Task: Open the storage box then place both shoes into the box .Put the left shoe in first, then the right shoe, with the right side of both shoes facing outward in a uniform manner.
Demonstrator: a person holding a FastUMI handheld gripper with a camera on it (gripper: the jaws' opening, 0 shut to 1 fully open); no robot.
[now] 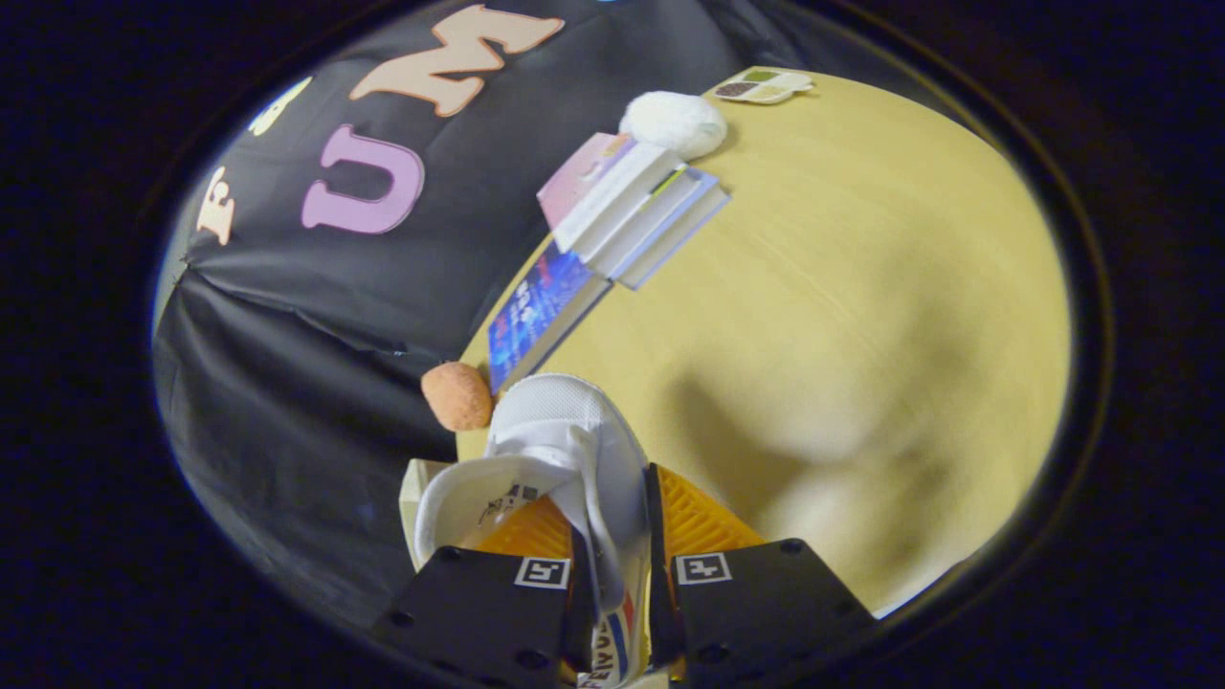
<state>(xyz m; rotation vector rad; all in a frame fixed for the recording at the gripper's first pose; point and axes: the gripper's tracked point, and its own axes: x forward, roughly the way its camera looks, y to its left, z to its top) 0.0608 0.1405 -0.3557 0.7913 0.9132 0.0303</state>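
A white sneaker (565,431) hangs between my fingers, its toe pointing ahead and its opening turned toward the booth wall. My gripper (612,536) is shut on the shoe's side wall: one finger is inside the opening, the other presses on the outside. The view is tilted, and the shoe is lifted above the wooden table (861,316). A pale box edge (413,498) peeks out just behind the shoe's heel; I cannot tell more of it.
A row of books (632,215) leans along the table's far edge, with a blue book (536,316) nearest the shoe. A white fluffy ball (675,122) sits beyond the books, an orange ball (457,395) beside the shoe's toe, and a small palette-like tray (763,86) farther off.
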